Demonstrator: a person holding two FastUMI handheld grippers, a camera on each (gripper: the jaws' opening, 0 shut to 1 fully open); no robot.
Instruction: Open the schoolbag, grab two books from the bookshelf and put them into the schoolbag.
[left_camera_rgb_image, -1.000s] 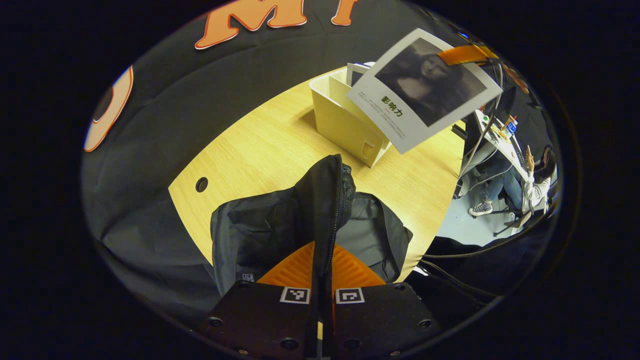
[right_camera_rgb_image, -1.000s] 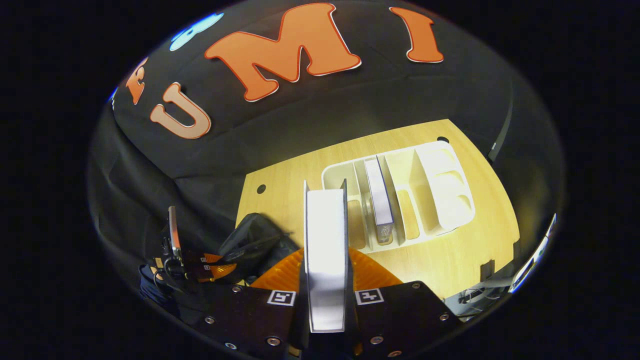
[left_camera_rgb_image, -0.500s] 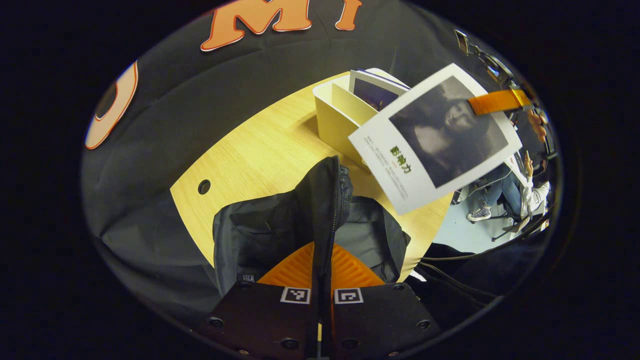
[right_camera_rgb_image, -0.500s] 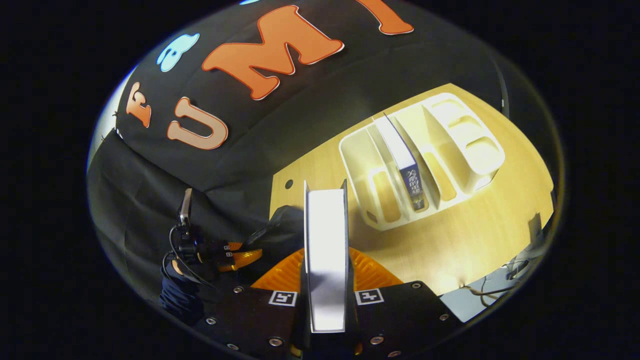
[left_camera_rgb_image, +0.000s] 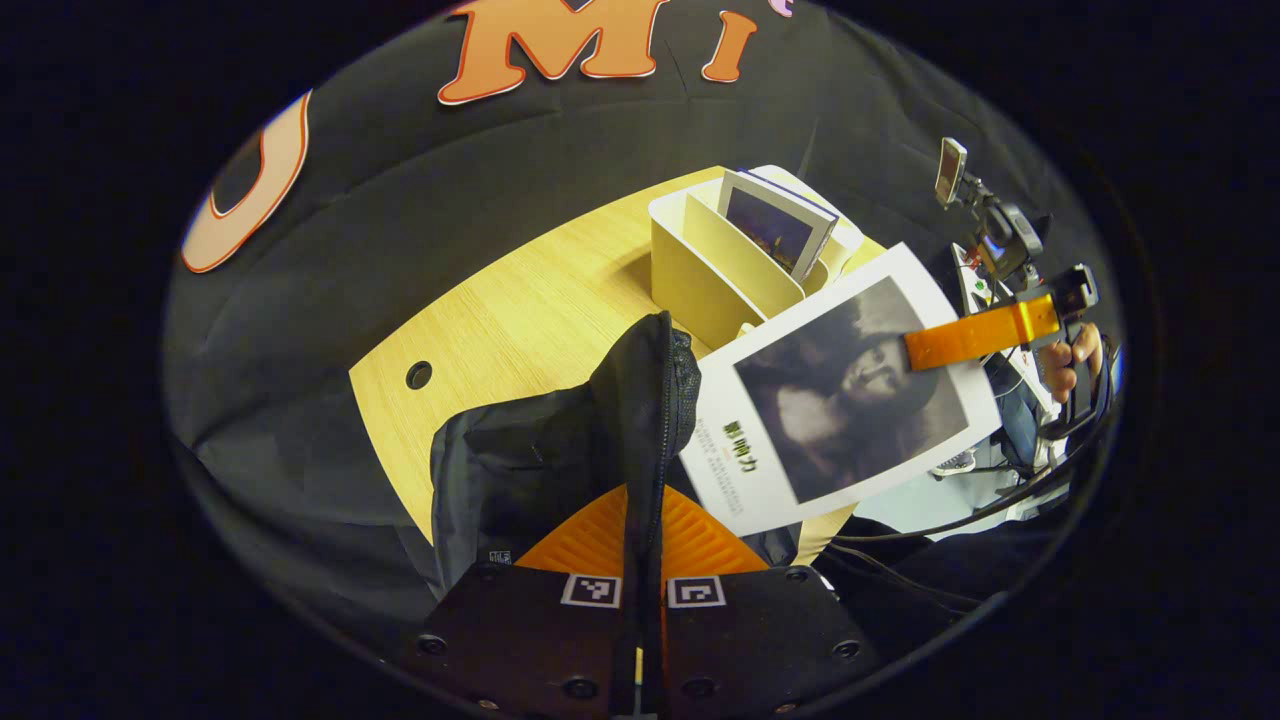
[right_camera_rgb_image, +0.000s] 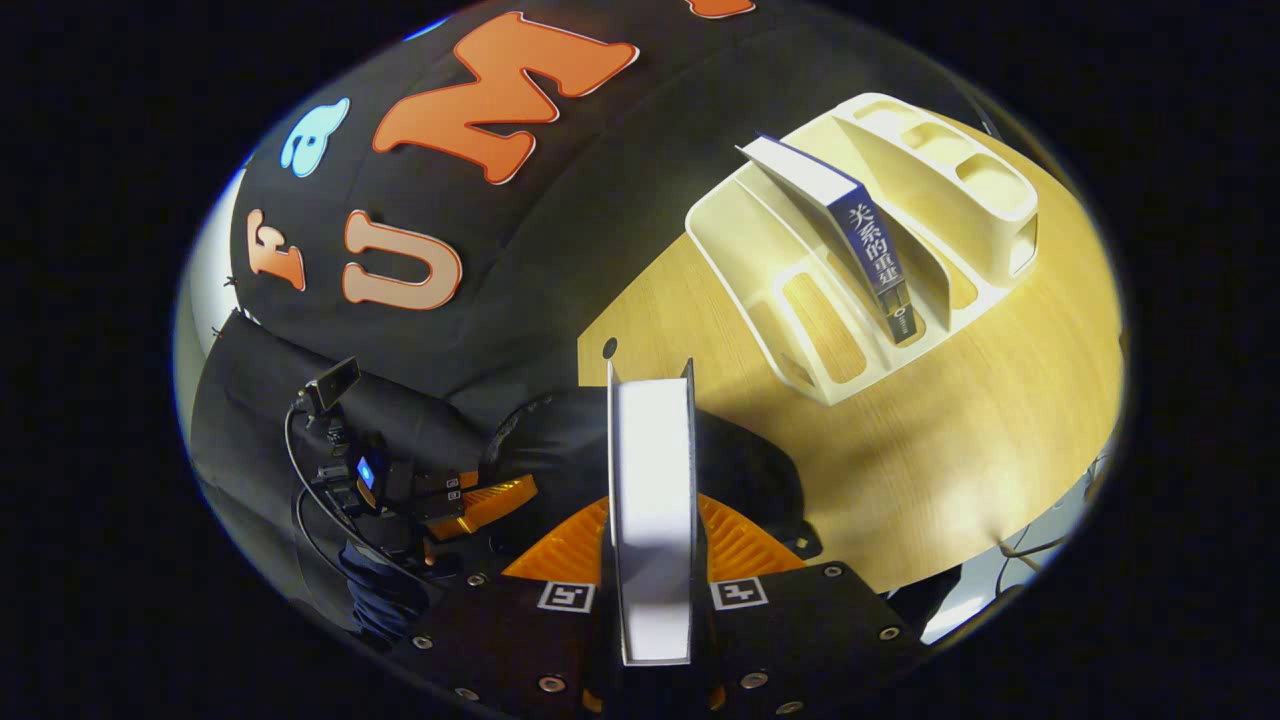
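Bare table (right_camera_rgb_image: 960, 450) between bookshelf (right_camera_rgb_image: 800, 280) and schoolbag (right_camera_rgb_image: 560, 440), seemingly.

Schoolbag (left_camera_rgb_image: 520, 470) opening behind book (left_camera_rgb_image: 835, 390)

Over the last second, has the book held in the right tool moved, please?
Yes. In the left gripper view the book has come down from level with the bookshelf toward the schoolbag, which the left tool holds open.

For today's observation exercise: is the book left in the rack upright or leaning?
Leaning. In the right gripper view the book tilts against a divider of the rack, spine outward.
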